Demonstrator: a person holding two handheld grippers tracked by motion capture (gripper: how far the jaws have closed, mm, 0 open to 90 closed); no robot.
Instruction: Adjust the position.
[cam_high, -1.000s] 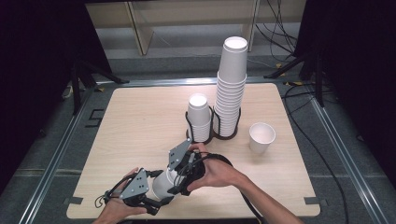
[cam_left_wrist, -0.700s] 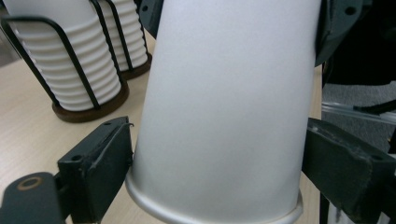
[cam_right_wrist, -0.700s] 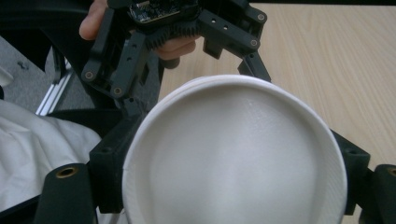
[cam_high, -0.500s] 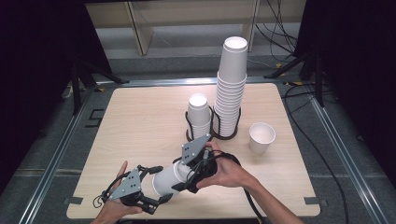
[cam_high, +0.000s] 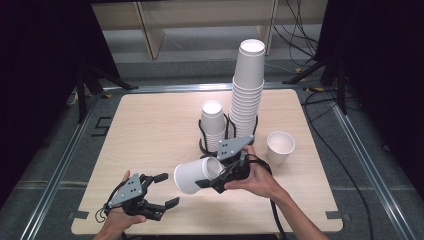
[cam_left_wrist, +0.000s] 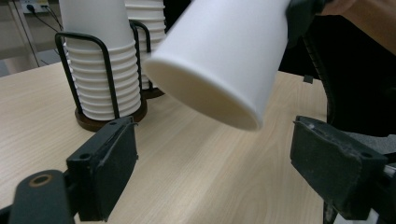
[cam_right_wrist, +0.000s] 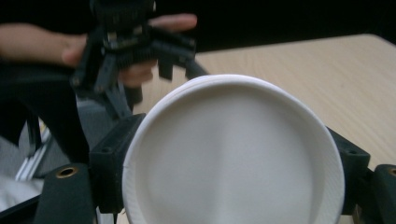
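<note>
I see the white paper cup (cam_high: 196, 175) lying on its side above the table's (cam_high: 150, 135) near edge, clamped at its rim end between my right gripper's (cam_high: 212, 181) jaws. My left gripper (cam_high: 162, 190) sits just beside the cup's base, jaws apart and empty after narrowing. Two cup stacks (cam_high: 245, 100) stand in a black rack (cam_high: 202, 135) behind.

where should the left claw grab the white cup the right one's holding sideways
Probably the side wall near the open rim. The cup lies on its side in the right claw, which clamps its base end, mouth toward the open left claw. That end is free, so come in from the mouth side, one jaw on each side of the wall.
</note>
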